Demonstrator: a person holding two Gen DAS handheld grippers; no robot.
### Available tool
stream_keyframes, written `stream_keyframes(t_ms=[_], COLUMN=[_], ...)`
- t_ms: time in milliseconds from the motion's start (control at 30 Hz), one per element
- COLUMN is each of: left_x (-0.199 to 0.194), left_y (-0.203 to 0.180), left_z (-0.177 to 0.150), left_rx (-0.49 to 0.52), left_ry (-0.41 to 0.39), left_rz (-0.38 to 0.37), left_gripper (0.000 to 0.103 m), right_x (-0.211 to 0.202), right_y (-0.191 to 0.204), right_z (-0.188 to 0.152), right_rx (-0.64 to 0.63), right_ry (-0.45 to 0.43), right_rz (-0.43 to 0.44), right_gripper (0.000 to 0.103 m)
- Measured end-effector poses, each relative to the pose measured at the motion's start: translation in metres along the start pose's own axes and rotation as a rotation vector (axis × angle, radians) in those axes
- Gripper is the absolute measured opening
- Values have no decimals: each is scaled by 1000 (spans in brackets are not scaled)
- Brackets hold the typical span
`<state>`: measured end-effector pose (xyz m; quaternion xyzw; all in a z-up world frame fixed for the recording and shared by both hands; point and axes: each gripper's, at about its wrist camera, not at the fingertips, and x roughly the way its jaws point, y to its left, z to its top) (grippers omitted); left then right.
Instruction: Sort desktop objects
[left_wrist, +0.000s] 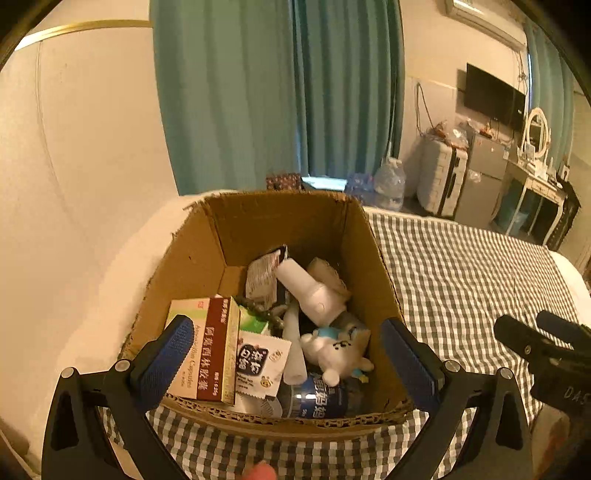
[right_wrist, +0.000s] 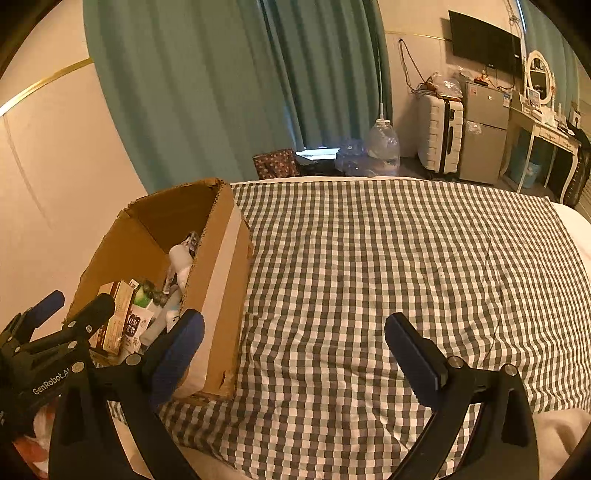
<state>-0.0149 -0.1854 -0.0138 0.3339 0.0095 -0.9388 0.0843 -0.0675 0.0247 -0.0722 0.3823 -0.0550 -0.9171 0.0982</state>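
An open cardboard box (left_wrist: 192, 258) stands on the checked cloth (left_wrist: 461, 266). It holds a red and gold medicine box (left_wrist: 214, 350), a white sachet (left_wrist: 258, 363), a white plush toy (left_wrist: 338, 350), a white bottle (left_wrist: 310, 291) and a blue-labelled bottle (left_wrist: 325, 400). My left gripper (left_wrist: 291, 363) is open and empty above the box's near edge. My right gripper (right_wrist: 295, 354) is open and empty over bare checked cloth (right_wrist: 369, 258), to the right of the box (right_wrist: 221, 280). The left gripper also shows in the right wrist view (right_wrist: 70, 306).
A cream wall lies left of the box. Teal curtains (left_wrist: 258, 92) hang behind. Beyond the cloth's far edge stand a water jug (right_wrist: 384, 147), a white suitcase (right_wrist: 439, 133), a grey cabinet (right_wrist: 480, 129) and a dressing table with a mirror (right_wrist: 539, 77).
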Motion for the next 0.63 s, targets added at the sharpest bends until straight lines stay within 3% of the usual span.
stream_keyframes(t_ms=[633], left_x=[24], left_y=[0], left_z=[-12], left_rx=[-24], left_ry=[46], left_rz=[28], left_gripper=[103], right_x=[-4], right_y=[-5], right_z=[-6], right_rx=[-13], right_ry=[2], right_rz=[-15], right_gripper=[99])
